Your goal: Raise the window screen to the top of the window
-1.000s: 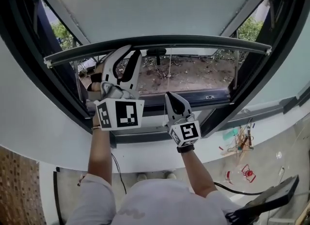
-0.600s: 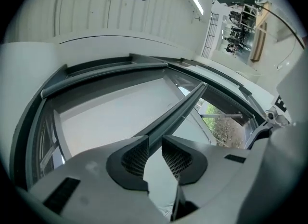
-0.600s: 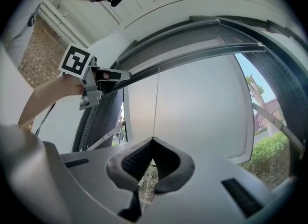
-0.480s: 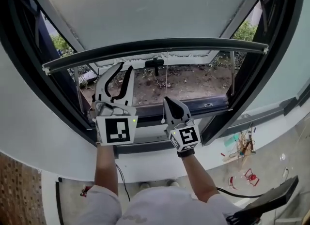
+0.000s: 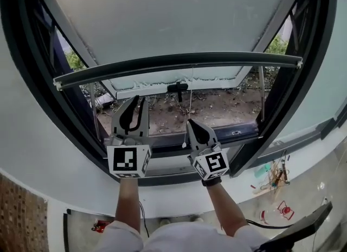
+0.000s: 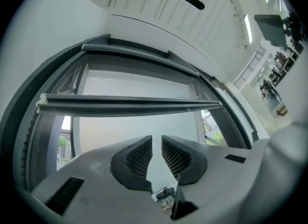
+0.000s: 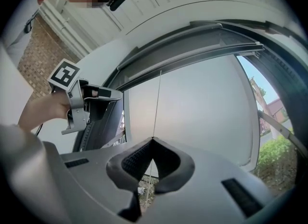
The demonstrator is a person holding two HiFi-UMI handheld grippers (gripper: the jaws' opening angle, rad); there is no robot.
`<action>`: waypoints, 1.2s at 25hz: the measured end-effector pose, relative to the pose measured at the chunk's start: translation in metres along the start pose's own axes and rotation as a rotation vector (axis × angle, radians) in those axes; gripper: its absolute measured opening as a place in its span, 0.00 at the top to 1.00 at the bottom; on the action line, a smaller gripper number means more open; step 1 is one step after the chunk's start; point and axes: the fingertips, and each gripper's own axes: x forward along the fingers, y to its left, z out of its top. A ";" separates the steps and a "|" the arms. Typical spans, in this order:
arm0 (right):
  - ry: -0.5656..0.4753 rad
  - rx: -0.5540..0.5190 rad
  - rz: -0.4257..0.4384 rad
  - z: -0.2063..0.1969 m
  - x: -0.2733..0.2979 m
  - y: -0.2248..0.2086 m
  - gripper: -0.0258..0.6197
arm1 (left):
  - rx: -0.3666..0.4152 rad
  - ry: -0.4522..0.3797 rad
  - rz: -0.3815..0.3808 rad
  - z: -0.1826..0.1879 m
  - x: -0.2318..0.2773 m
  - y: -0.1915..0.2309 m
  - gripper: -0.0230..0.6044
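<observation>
**Window (image 5: 312, 56) with screen, seen from above.** One screen (image 5: 162, 18), one bottom bar (image 5: 179, 61), one cord (image 7: 158, 102), two tools. The screen covers the upper window and its bar lies partway up, with an open gap beneath. The right tool (image 7: 153, 140) is pinched shut on the cord. The left tool (image 6: 156, 138) has its jaws narrowly apart and holds nothing. Compared with a second ago, the bar stands higher above the handle (image 5: 178, 88), and the left tool has rolled upright.

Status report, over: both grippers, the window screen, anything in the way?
Left gripper open, empty. Right gripper shut on pull cord. Window screen bar partway up, not yet at top. No obstacle seen.
</observation>
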 end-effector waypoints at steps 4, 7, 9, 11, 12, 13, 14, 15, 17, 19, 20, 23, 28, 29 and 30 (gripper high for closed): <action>-0.024 -0.014 0.004 0.014 0.004 -0.001 0.96 | -0.066 -0.032 -0.037 0.003 -0.004 -0.013 0.87; -0.044 -0.005 0.014 0.024 0.007 -0.003 0.96 | -0.068 -0.023 -0.049 0.002 -0.002 -0.022 0.87; -0.061 0.013 0.020 0.032 0.008 -0.003 0.96 | -0.060 -0.023 -0.070 0.002 0.001 -0.030 0.87; -0.084 0.007 0.019 0.044 0.009 -0.004 0.96 | -0.059 -0.026 -0.087 0.003 0.002 -0.036 0.87; -0.097 -0.005 0.018 0.052 0.010 -0.004 0.96 | -0.060 -0.027 -0.092 0.004 0.002 -0.038 0.87; -0.109 -0.019 0.016 0.060 0.011 -0.005 0.96 | -0.064 -0.030 -0.095 0.004 0.003 -0.039 0.87; -0.120 -0.032 0.016 0.067 0.013 -0.005 0.96 | -0.072 -0.033 -0.095 0.005 0.004 -0.039 0.87; -0.124 -0.044 0.016 0.073 0.016 -0.006 0.96 | -0.077 -0.035 -0.094 0.006 0.004 -0.040 0.87; -0.096 -0.055 0.018 0.072 0.024 -0.008 0.96 | -0.070 -0.035 -0.100 0.007 0.006 -0.039 0.87; -0.042 -0.028 0.021 0.054 0.029 -0.011 0.96 | -0.055 -0.049 -0.113 0.009 0.006 -0.041 0.87; -0.023 -0.003 0.020 0.043 0.028 -0.011 0.96 | -0.048 -0.057 -0.114 0.010 0.005 -0.042 0.87; -0.024 0.049 0.034 0.031 0.025 -0.006 0.96 | -0.002 -0.045 -0.089 0.002 0.001 -0.034 0.87; -0.113 -0.052 0.070 0.070 0.028 0.015 0.96 | -0.037 -0.053 -0.034 0.006 -0.003 -0.010 0.87; -0.130 -0.051 0.072 0.077 0.025 0.017 0.96 | -0.042 -0.053 -0.034 0.007 -0.005 -0.010 0.87; -0.148 -0.040 0.072 0.083 0.022 0.018 0.96 | -0.049 -0.052 -0.037 0.007 -0.006 -0.010 0.87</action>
